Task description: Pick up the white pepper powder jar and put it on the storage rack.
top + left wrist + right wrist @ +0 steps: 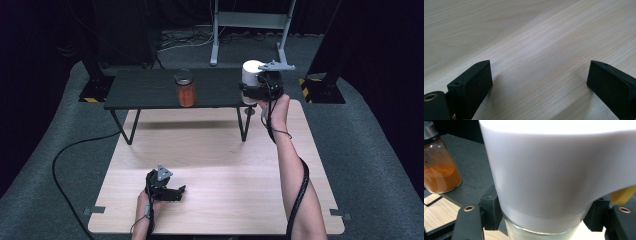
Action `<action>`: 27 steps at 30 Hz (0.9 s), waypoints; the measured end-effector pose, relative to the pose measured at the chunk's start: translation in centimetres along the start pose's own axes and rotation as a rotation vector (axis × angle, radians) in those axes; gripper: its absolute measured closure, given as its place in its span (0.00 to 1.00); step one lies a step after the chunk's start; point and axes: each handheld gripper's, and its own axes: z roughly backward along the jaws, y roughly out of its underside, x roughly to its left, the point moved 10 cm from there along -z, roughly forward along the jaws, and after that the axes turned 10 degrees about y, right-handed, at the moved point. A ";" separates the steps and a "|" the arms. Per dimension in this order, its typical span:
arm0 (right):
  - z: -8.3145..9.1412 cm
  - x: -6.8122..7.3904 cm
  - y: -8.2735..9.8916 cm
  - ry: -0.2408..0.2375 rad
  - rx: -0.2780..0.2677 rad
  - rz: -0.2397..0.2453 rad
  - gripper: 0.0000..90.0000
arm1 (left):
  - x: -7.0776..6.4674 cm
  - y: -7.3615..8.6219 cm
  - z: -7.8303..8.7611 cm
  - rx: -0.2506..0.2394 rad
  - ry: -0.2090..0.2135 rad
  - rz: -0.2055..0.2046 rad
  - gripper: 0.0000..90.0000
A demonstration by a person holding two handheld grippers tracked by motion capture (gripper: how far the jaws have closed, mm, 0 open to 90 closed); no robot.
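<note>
Two tongs: right tongs (257,90), upper right of high view, grip the white jar (554,175) low; keep it upright over the shelf (145,90). Left tongs (172,192), lower left, rest open.

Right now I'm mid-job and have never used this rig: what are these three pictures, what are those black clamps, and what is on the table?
No robot arm here: a person holds a black two-jaw gripper in each hand. The high view looks down on a light wooden table carrying a low black shelf. The other two pictures come from cameras riding on the grippers, looking along their jaws.

The left gripper sits low over bare wood, jaws wide apart, holding nothing; from above it is near the table's front edge.

The right gripper is at the shelf's right end, its jaws closed on either side of a white-topped container with a clear glass base.

A glass jar of orange powder with a dark lid stands upright on the shelf, apart from the container.
</note>
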 end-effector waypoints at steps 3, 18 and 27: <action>-0.3 0.0 -0.1 0.002 0.009 0.003 0.33 | 0.0 0.0 0.0 0.000 0.000 0.000 0.07; -1.2 -0.5 0.8 -0.017 0.006 -0.047 0.33 | 0.0 0.0 0.0 0.000 0.001 0.000 0.07; -1.1 -0.6 1.0 -0.022 0.003 -0.027 0.33 | 0.0 0.0 0.0 -0.001 -0.001 -0.002 0.07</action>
